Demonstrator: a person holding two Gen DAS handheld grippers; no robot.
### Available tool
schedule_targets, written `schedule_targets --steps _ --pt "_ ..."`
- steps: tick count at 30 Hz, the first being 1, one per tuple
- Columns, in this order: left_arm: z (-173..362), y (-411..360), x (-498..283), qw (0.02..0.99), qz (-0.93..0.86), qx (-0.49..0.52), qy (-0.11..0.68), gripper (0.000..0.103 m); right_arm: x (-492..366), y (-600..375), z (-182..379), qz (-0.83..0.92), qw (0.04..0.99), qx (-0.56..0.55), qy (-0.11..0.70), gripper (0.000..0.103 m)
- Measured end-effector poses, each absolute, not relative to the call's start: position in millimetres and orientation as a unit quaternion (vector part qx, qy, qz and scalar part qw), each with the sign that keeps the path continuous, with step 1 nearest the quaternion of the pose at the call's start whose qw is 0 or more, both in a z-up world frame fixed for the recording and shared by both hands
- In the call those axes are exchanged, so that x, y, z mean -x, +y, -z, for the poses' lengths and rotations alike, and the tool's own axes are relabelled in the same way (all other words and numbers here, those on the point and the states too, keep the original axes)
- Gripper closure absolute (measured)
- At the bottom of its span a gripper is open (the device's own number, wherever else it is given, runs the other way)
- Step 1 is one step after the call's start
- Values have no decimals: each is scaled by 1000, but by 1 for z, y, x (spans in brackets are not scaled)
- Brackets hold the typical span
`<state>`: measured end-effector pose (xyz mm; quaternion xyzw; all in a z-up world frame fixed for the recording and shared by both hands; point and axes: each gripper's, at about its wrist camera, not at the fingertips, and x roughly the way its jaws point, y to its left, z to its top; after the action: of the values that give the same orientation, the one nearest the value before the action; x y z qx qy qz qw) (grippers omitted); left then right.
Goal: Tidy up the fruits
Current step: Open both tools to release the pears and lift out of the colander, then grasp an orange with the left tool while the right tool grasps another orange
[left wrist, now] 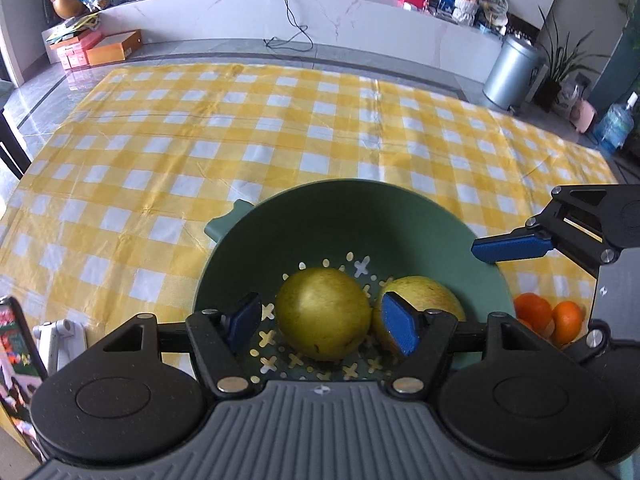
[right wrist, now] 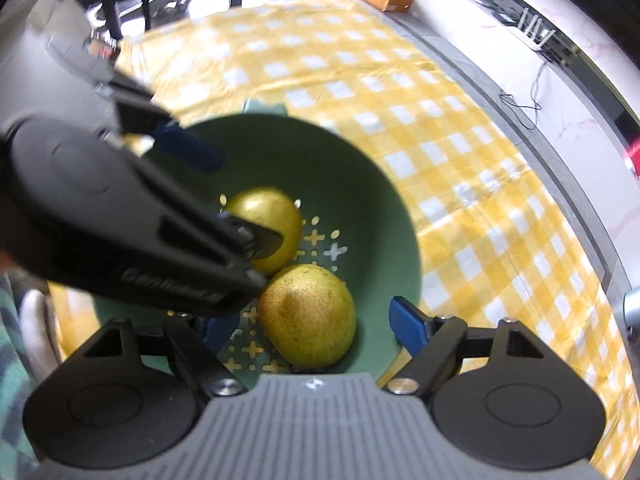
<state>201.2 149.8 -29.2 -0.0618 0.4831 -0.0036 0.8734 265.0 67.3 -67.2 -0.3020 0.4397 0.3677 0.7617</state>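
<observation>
**Yellow checks, green colander, blue pads**

The tablecloth [left wrist: 280, 128] is a yellow-and-white gingham check. On it sits a muted sage-green colander [left wrist: 400, 216], its base pierced with cross and oval cut-outs that let the yellow show through. Inside lie 2 pears: one [left wrist: 322, 314] olive yellow-green, the other [right wrist: 308, 314] paler yellow, finely speckled brown with a russet blush. Beside the colander, 2 oranges [left wrist: 548, 316] are bright orange. The left gripper [left wrist: 320, 326] is black with a ribbed grey body and blue pads [left wrist: 398, 328]; the right gripper [right wrist: 312, 330] wears the same colours. Beyond, the bin [left wrist: 510, 72] is silvery grey and a flat box [left wrist: 114, 46] orange.
</observation>
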Motion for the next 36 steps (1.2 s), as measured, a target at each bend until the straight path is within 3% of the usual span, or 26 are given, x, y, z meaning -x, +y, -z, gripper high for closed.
schedule_targets --steps 7,18,28,34,36 --pt "2 130 -173 897 0 60 438 22 -244 38 41 -327 802 278 416 25" --pt "-24 84 -123 924 87 82 364 22 -171 -61 18 -226 880 141 393 25" --pt "-8 42 -86 932 128 52 336 24 -125 -136 40 -133 913 38 384 25" --pt "12 22 -84 921 140 36 362 30 -115 -156 65 -107 913 9 394 26" --pt "19 15 -83 922 134 18 363 34 -116 -159 72 -105 912 1 396 31"
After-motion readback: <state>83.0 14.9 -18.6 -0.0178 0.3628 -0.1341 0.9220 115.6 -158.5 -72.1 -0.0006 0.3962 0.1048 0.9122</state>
